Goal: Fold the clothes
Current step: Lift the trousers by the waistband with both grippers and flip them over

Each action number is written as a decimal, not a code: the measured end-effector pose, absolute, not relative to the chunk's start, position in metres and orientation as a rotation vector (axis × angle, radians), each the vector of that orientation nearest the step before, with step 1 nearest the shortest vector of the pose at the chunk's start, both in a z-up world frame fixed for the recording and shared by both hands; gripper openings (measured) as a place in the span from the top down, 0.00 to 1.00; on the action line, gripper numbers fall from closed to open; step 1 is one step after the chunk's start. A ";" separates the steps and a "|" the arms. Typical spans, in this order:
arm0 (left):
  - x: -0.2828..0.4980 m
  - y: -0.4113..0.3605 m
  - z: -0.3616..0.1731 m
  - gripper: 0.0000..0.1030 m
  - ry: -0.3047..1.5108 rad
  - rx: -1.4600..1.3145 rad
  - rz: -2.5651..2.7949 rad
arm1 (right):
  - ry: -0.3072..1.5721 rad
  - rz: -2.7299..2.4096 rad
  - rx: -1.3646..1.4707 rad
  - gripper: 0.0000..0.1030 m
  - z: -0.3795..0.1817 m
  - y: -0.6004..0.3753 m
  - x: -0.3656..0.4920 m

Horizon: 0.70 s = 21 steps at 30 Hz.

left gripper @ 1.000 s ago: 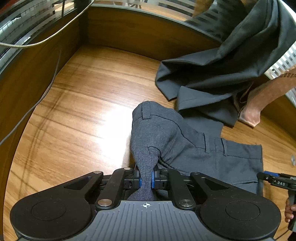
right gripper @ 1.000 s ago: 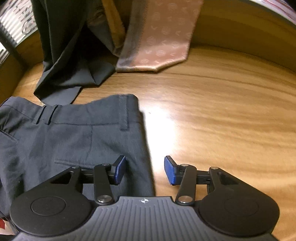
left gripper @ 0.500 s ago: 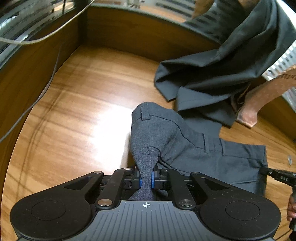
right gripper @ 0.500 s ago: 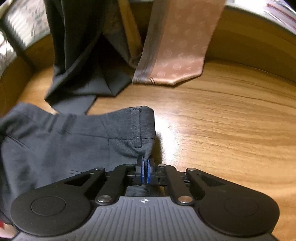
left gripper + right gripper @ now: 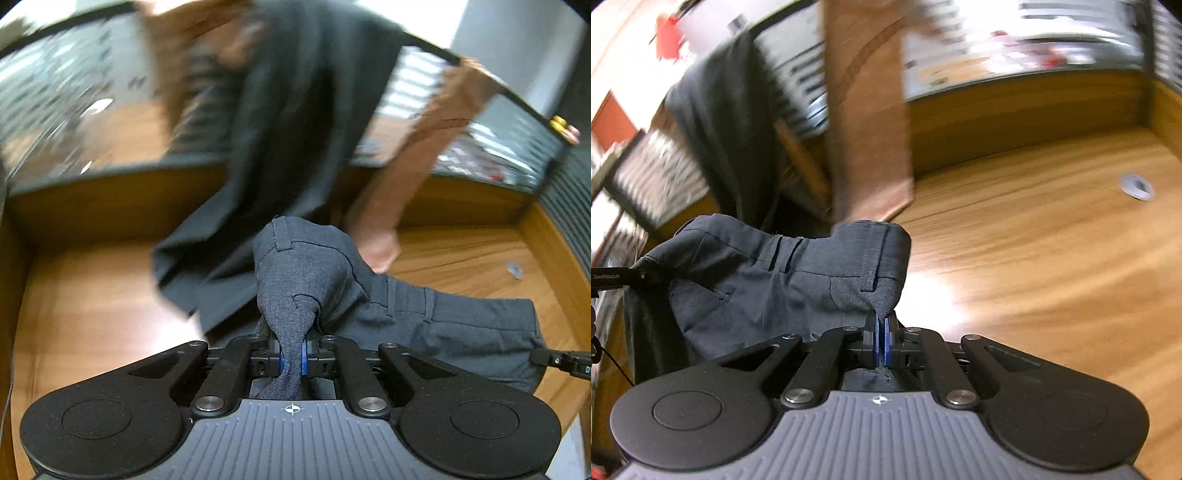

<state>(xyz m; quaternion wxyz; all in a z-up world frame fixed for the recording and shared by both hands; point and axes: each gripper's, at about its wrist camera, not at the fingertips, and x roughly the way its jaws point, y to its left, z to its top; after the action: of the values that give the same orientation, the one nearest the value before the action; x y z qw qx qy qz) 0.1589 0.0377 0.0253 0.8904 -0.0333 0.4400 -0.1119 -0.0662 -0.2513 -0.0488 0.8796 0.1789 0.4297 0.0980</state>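
Dark grey trousers hang between my two grippers, lifted off the wooden table. My left gripper is shut on one corner of the waistband, with a bunch of cloth between the blue pads. My right gripper is shut on the other waistband corner of the trousers. The right gripper's tip shows at the right edge of the left wrist view. The left gripper's tip shows at the left edge of the right wrist view. The trouser legs are out of sight.
A dark jacket hangs over the back wall of the wooden table and trails onto it. A pinkish-brown patterned cloth hangs beside it. A raised wooden rim with glass above it bounds the table. A small round metal fitting sits in the tabletop.
Both grippers have risen and tilted up, lifting the trousers' waistband off the table. A second ago the right gripper was open; it closed on the waistband corner.
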 end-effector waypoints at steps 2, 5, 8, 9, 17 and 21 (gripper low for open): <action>0.171 0.012 0.033 0.91 0.898 -0.023 -0.277 | 0.870 0.162 0.411 0.98 -0.043 -0.272 -0.080; 0.190 -0.033 0.040 0.91 0.878 0.035 -0.339 | 0.837 0.114 0.455 0.98 -0.038 -0.304 -0.099; 0.209 -0.081 0.044 0.91 0.860 0.087 -0.397 | 0.808 0.063 0.497 0.98 -0.034 -0.337 -0.117; 0.216 -0.097 0.046 0.91 0.853 0.104 -0.416 | 0.800 0.045 0.514 0.98 -0.034 -0.348 -0.123; 0.245 -0.249 0.045 0.91 0.800 0.228 -0.568 | 0.751 -0.116 0.608 0.98 -0.044 -0.446 -0.162; 0.253 -0.318 0.041 0.91 0.786 0.277 -0.650 | 0.750 -0.207 0.646 0.98 -0.053 -0.495 -0.184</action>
<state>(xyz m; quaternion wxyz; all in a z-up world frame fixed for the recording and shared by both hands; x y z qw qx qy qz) 0.2533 -0.3179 0.0405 0.8636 0.1322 0.3752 -0.3099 -0.1836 -0.4946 -0.0528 0.8749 0.3095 0.3590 -0.0993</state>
